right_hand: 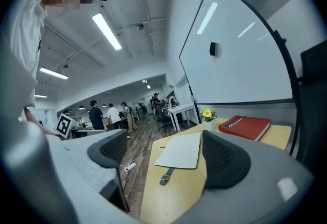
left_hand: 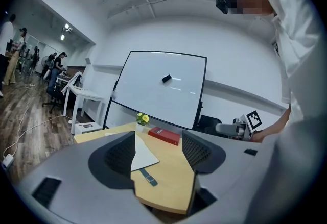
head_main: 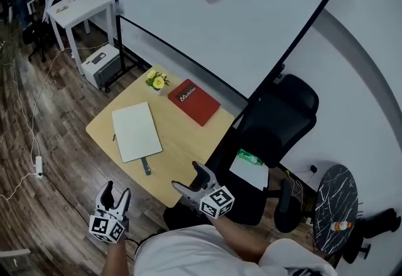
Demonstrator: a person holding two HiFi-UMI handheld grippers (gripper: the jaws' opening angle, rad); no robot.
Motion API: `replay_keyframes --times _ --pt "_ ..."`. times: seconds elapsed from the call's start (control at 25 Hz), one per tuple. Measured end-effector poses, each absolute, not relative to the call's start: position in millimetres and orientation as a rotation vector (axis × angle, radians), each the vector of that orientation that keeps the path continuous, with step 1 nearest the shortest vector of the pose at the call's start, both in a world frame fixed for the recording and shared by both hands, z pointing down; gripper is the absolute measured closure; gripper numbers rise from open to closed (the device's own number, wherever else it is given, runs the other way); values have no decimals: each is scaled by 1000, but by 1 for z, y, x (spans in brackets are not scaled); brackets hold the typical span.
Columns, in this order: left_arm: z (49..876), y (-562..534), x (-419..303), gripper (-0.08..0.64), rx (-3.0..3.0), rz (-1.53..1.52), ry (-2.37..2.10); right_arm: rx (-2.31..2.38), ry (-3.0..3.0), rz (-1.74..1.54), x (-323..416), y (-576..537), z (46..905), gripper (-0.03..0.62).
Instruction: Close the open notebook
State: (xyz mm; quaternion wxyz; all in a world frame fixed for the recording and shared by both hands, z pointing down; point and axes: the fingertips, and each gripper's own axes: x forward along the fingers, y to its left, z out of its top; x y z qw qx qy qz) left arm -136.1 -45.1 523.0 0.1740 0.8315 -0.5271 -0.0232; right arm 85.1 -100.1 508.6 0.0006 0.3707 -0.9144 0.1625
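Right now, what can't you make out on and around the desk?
White notebook: head view, too flat and small to tell open from shut; left gripper view, a jaw of the left gripper covers part.
Red book: cover print too small to read, all views.
Green item on the chair: head view, too small to identify.

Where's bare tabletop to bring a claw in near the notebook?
The widest bare patch lies between the white notebook, the red book and the near edge of the table. The far corner is crowded with the flower pot and red book.
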Motion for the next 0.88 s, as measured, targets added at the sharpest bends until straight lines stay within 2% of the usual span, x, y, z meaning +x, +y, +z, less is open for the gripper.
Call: replay_keyframes --times 0.4,0.88 --pt "504 -140 -136 285 2277 -79 -1587 919 -2912 598 72 -199 524 126" --pt "529 -190 -162 285 2190 -87 -1549 721 -2872 788 43 -267 569 127"
